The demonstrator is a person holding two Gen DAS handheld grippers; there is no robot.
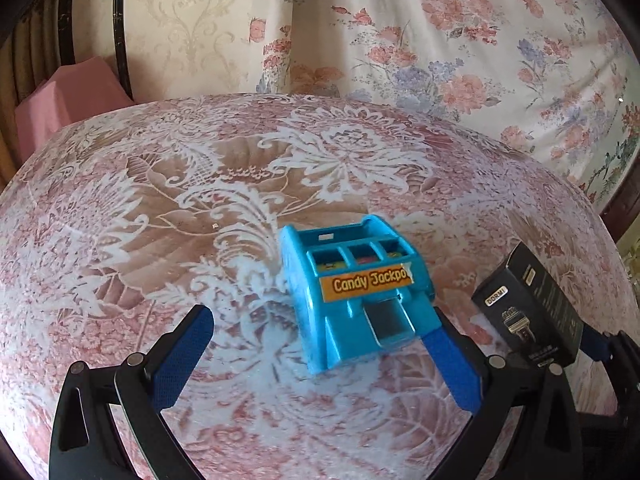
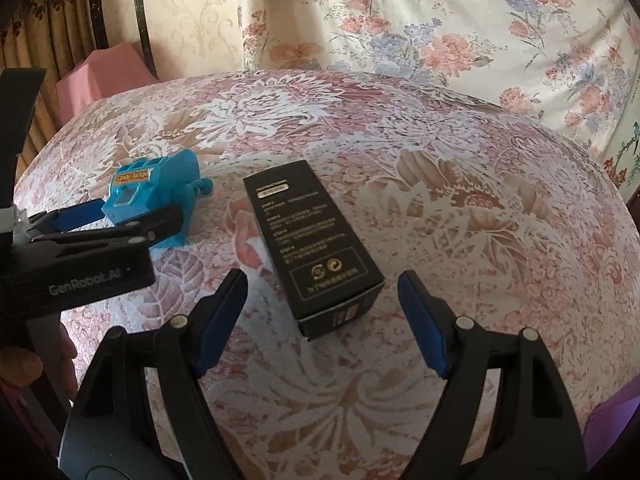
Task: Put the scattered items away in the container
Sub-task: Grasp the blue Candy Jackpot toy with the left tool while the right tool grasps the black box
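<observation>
Black box point(image 2: 314, 250): lies flat on the lace-covered table point(image 2: 460, 208), straight ahead of the right gripper point(image 2: 322, 320), near end just beyond the fingertips.
Long axis: runs away from the right gripper, slightly slanted leftward.
Right gripper state: spread wide, holding nothing.
Blue candy toy point(image 1: 356, 292): sits ahead of the left gripper point(image 1: 320, 338), by its right finger; contact unclear.
Left gripper state: released, empty.
Nearer hand: right for box, left for toy.
Container: not visible.

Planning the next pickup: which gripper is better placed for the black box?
The right gripper. Its open jaws straddle the black box's near end, pads apart from it. The left gripper is open around the blue toy, with the box off to its side.
</observation>
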